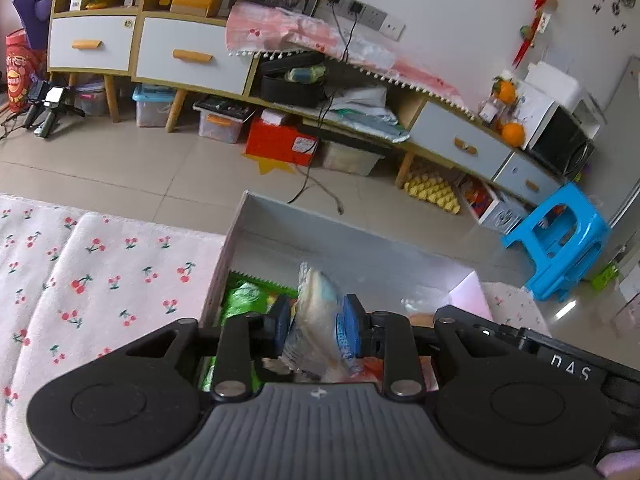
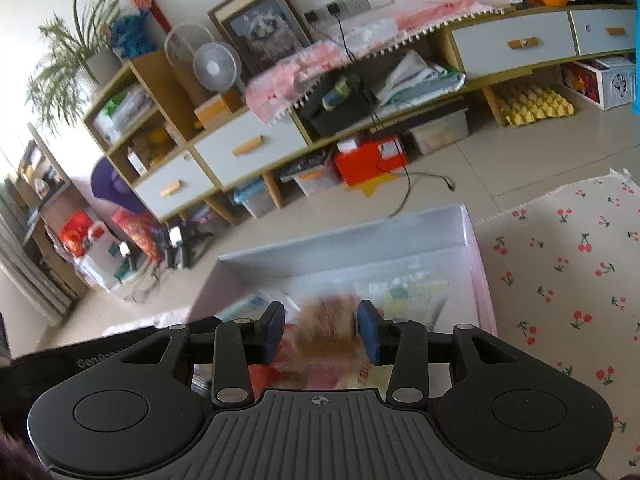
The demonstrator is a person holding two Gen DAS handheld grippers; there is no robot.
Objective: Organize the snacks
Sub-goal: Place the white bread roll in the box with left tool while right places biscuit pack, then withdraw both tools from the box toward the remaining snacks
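My left gripper (image 1: 316, 326) is shut on a pale blue and white snack packet (image 1: 316, 300), which stands upright between the blue pads over an open grey box (image 1: 256, 216). A green snack bag (image 1: 244, 300) lies in the box's left part. In the right wrist view, my right gripper (image 2: 321, 332) hangs over the same box (image 2: 340, 236). A blurred brown and orange snack packet (image 2: 326, 316) sits between its fingers, and the pads do not visibly squeeze it. Pale yellow packets (image 2: 412, 290) and a light blue one (image 2: 244, 308) lie in the box.
The box rests on a cherry-print cloth (image 1: 100, 280) (image 2: 560, 280). Beyond lie a tiled floor with a loose black cable (image 1: 304, 188), a low cabinet with drawers (image 1: 192, 56), a red box (image 1: 280, 140) and a blue plastic stool (image 1: 560, 240).
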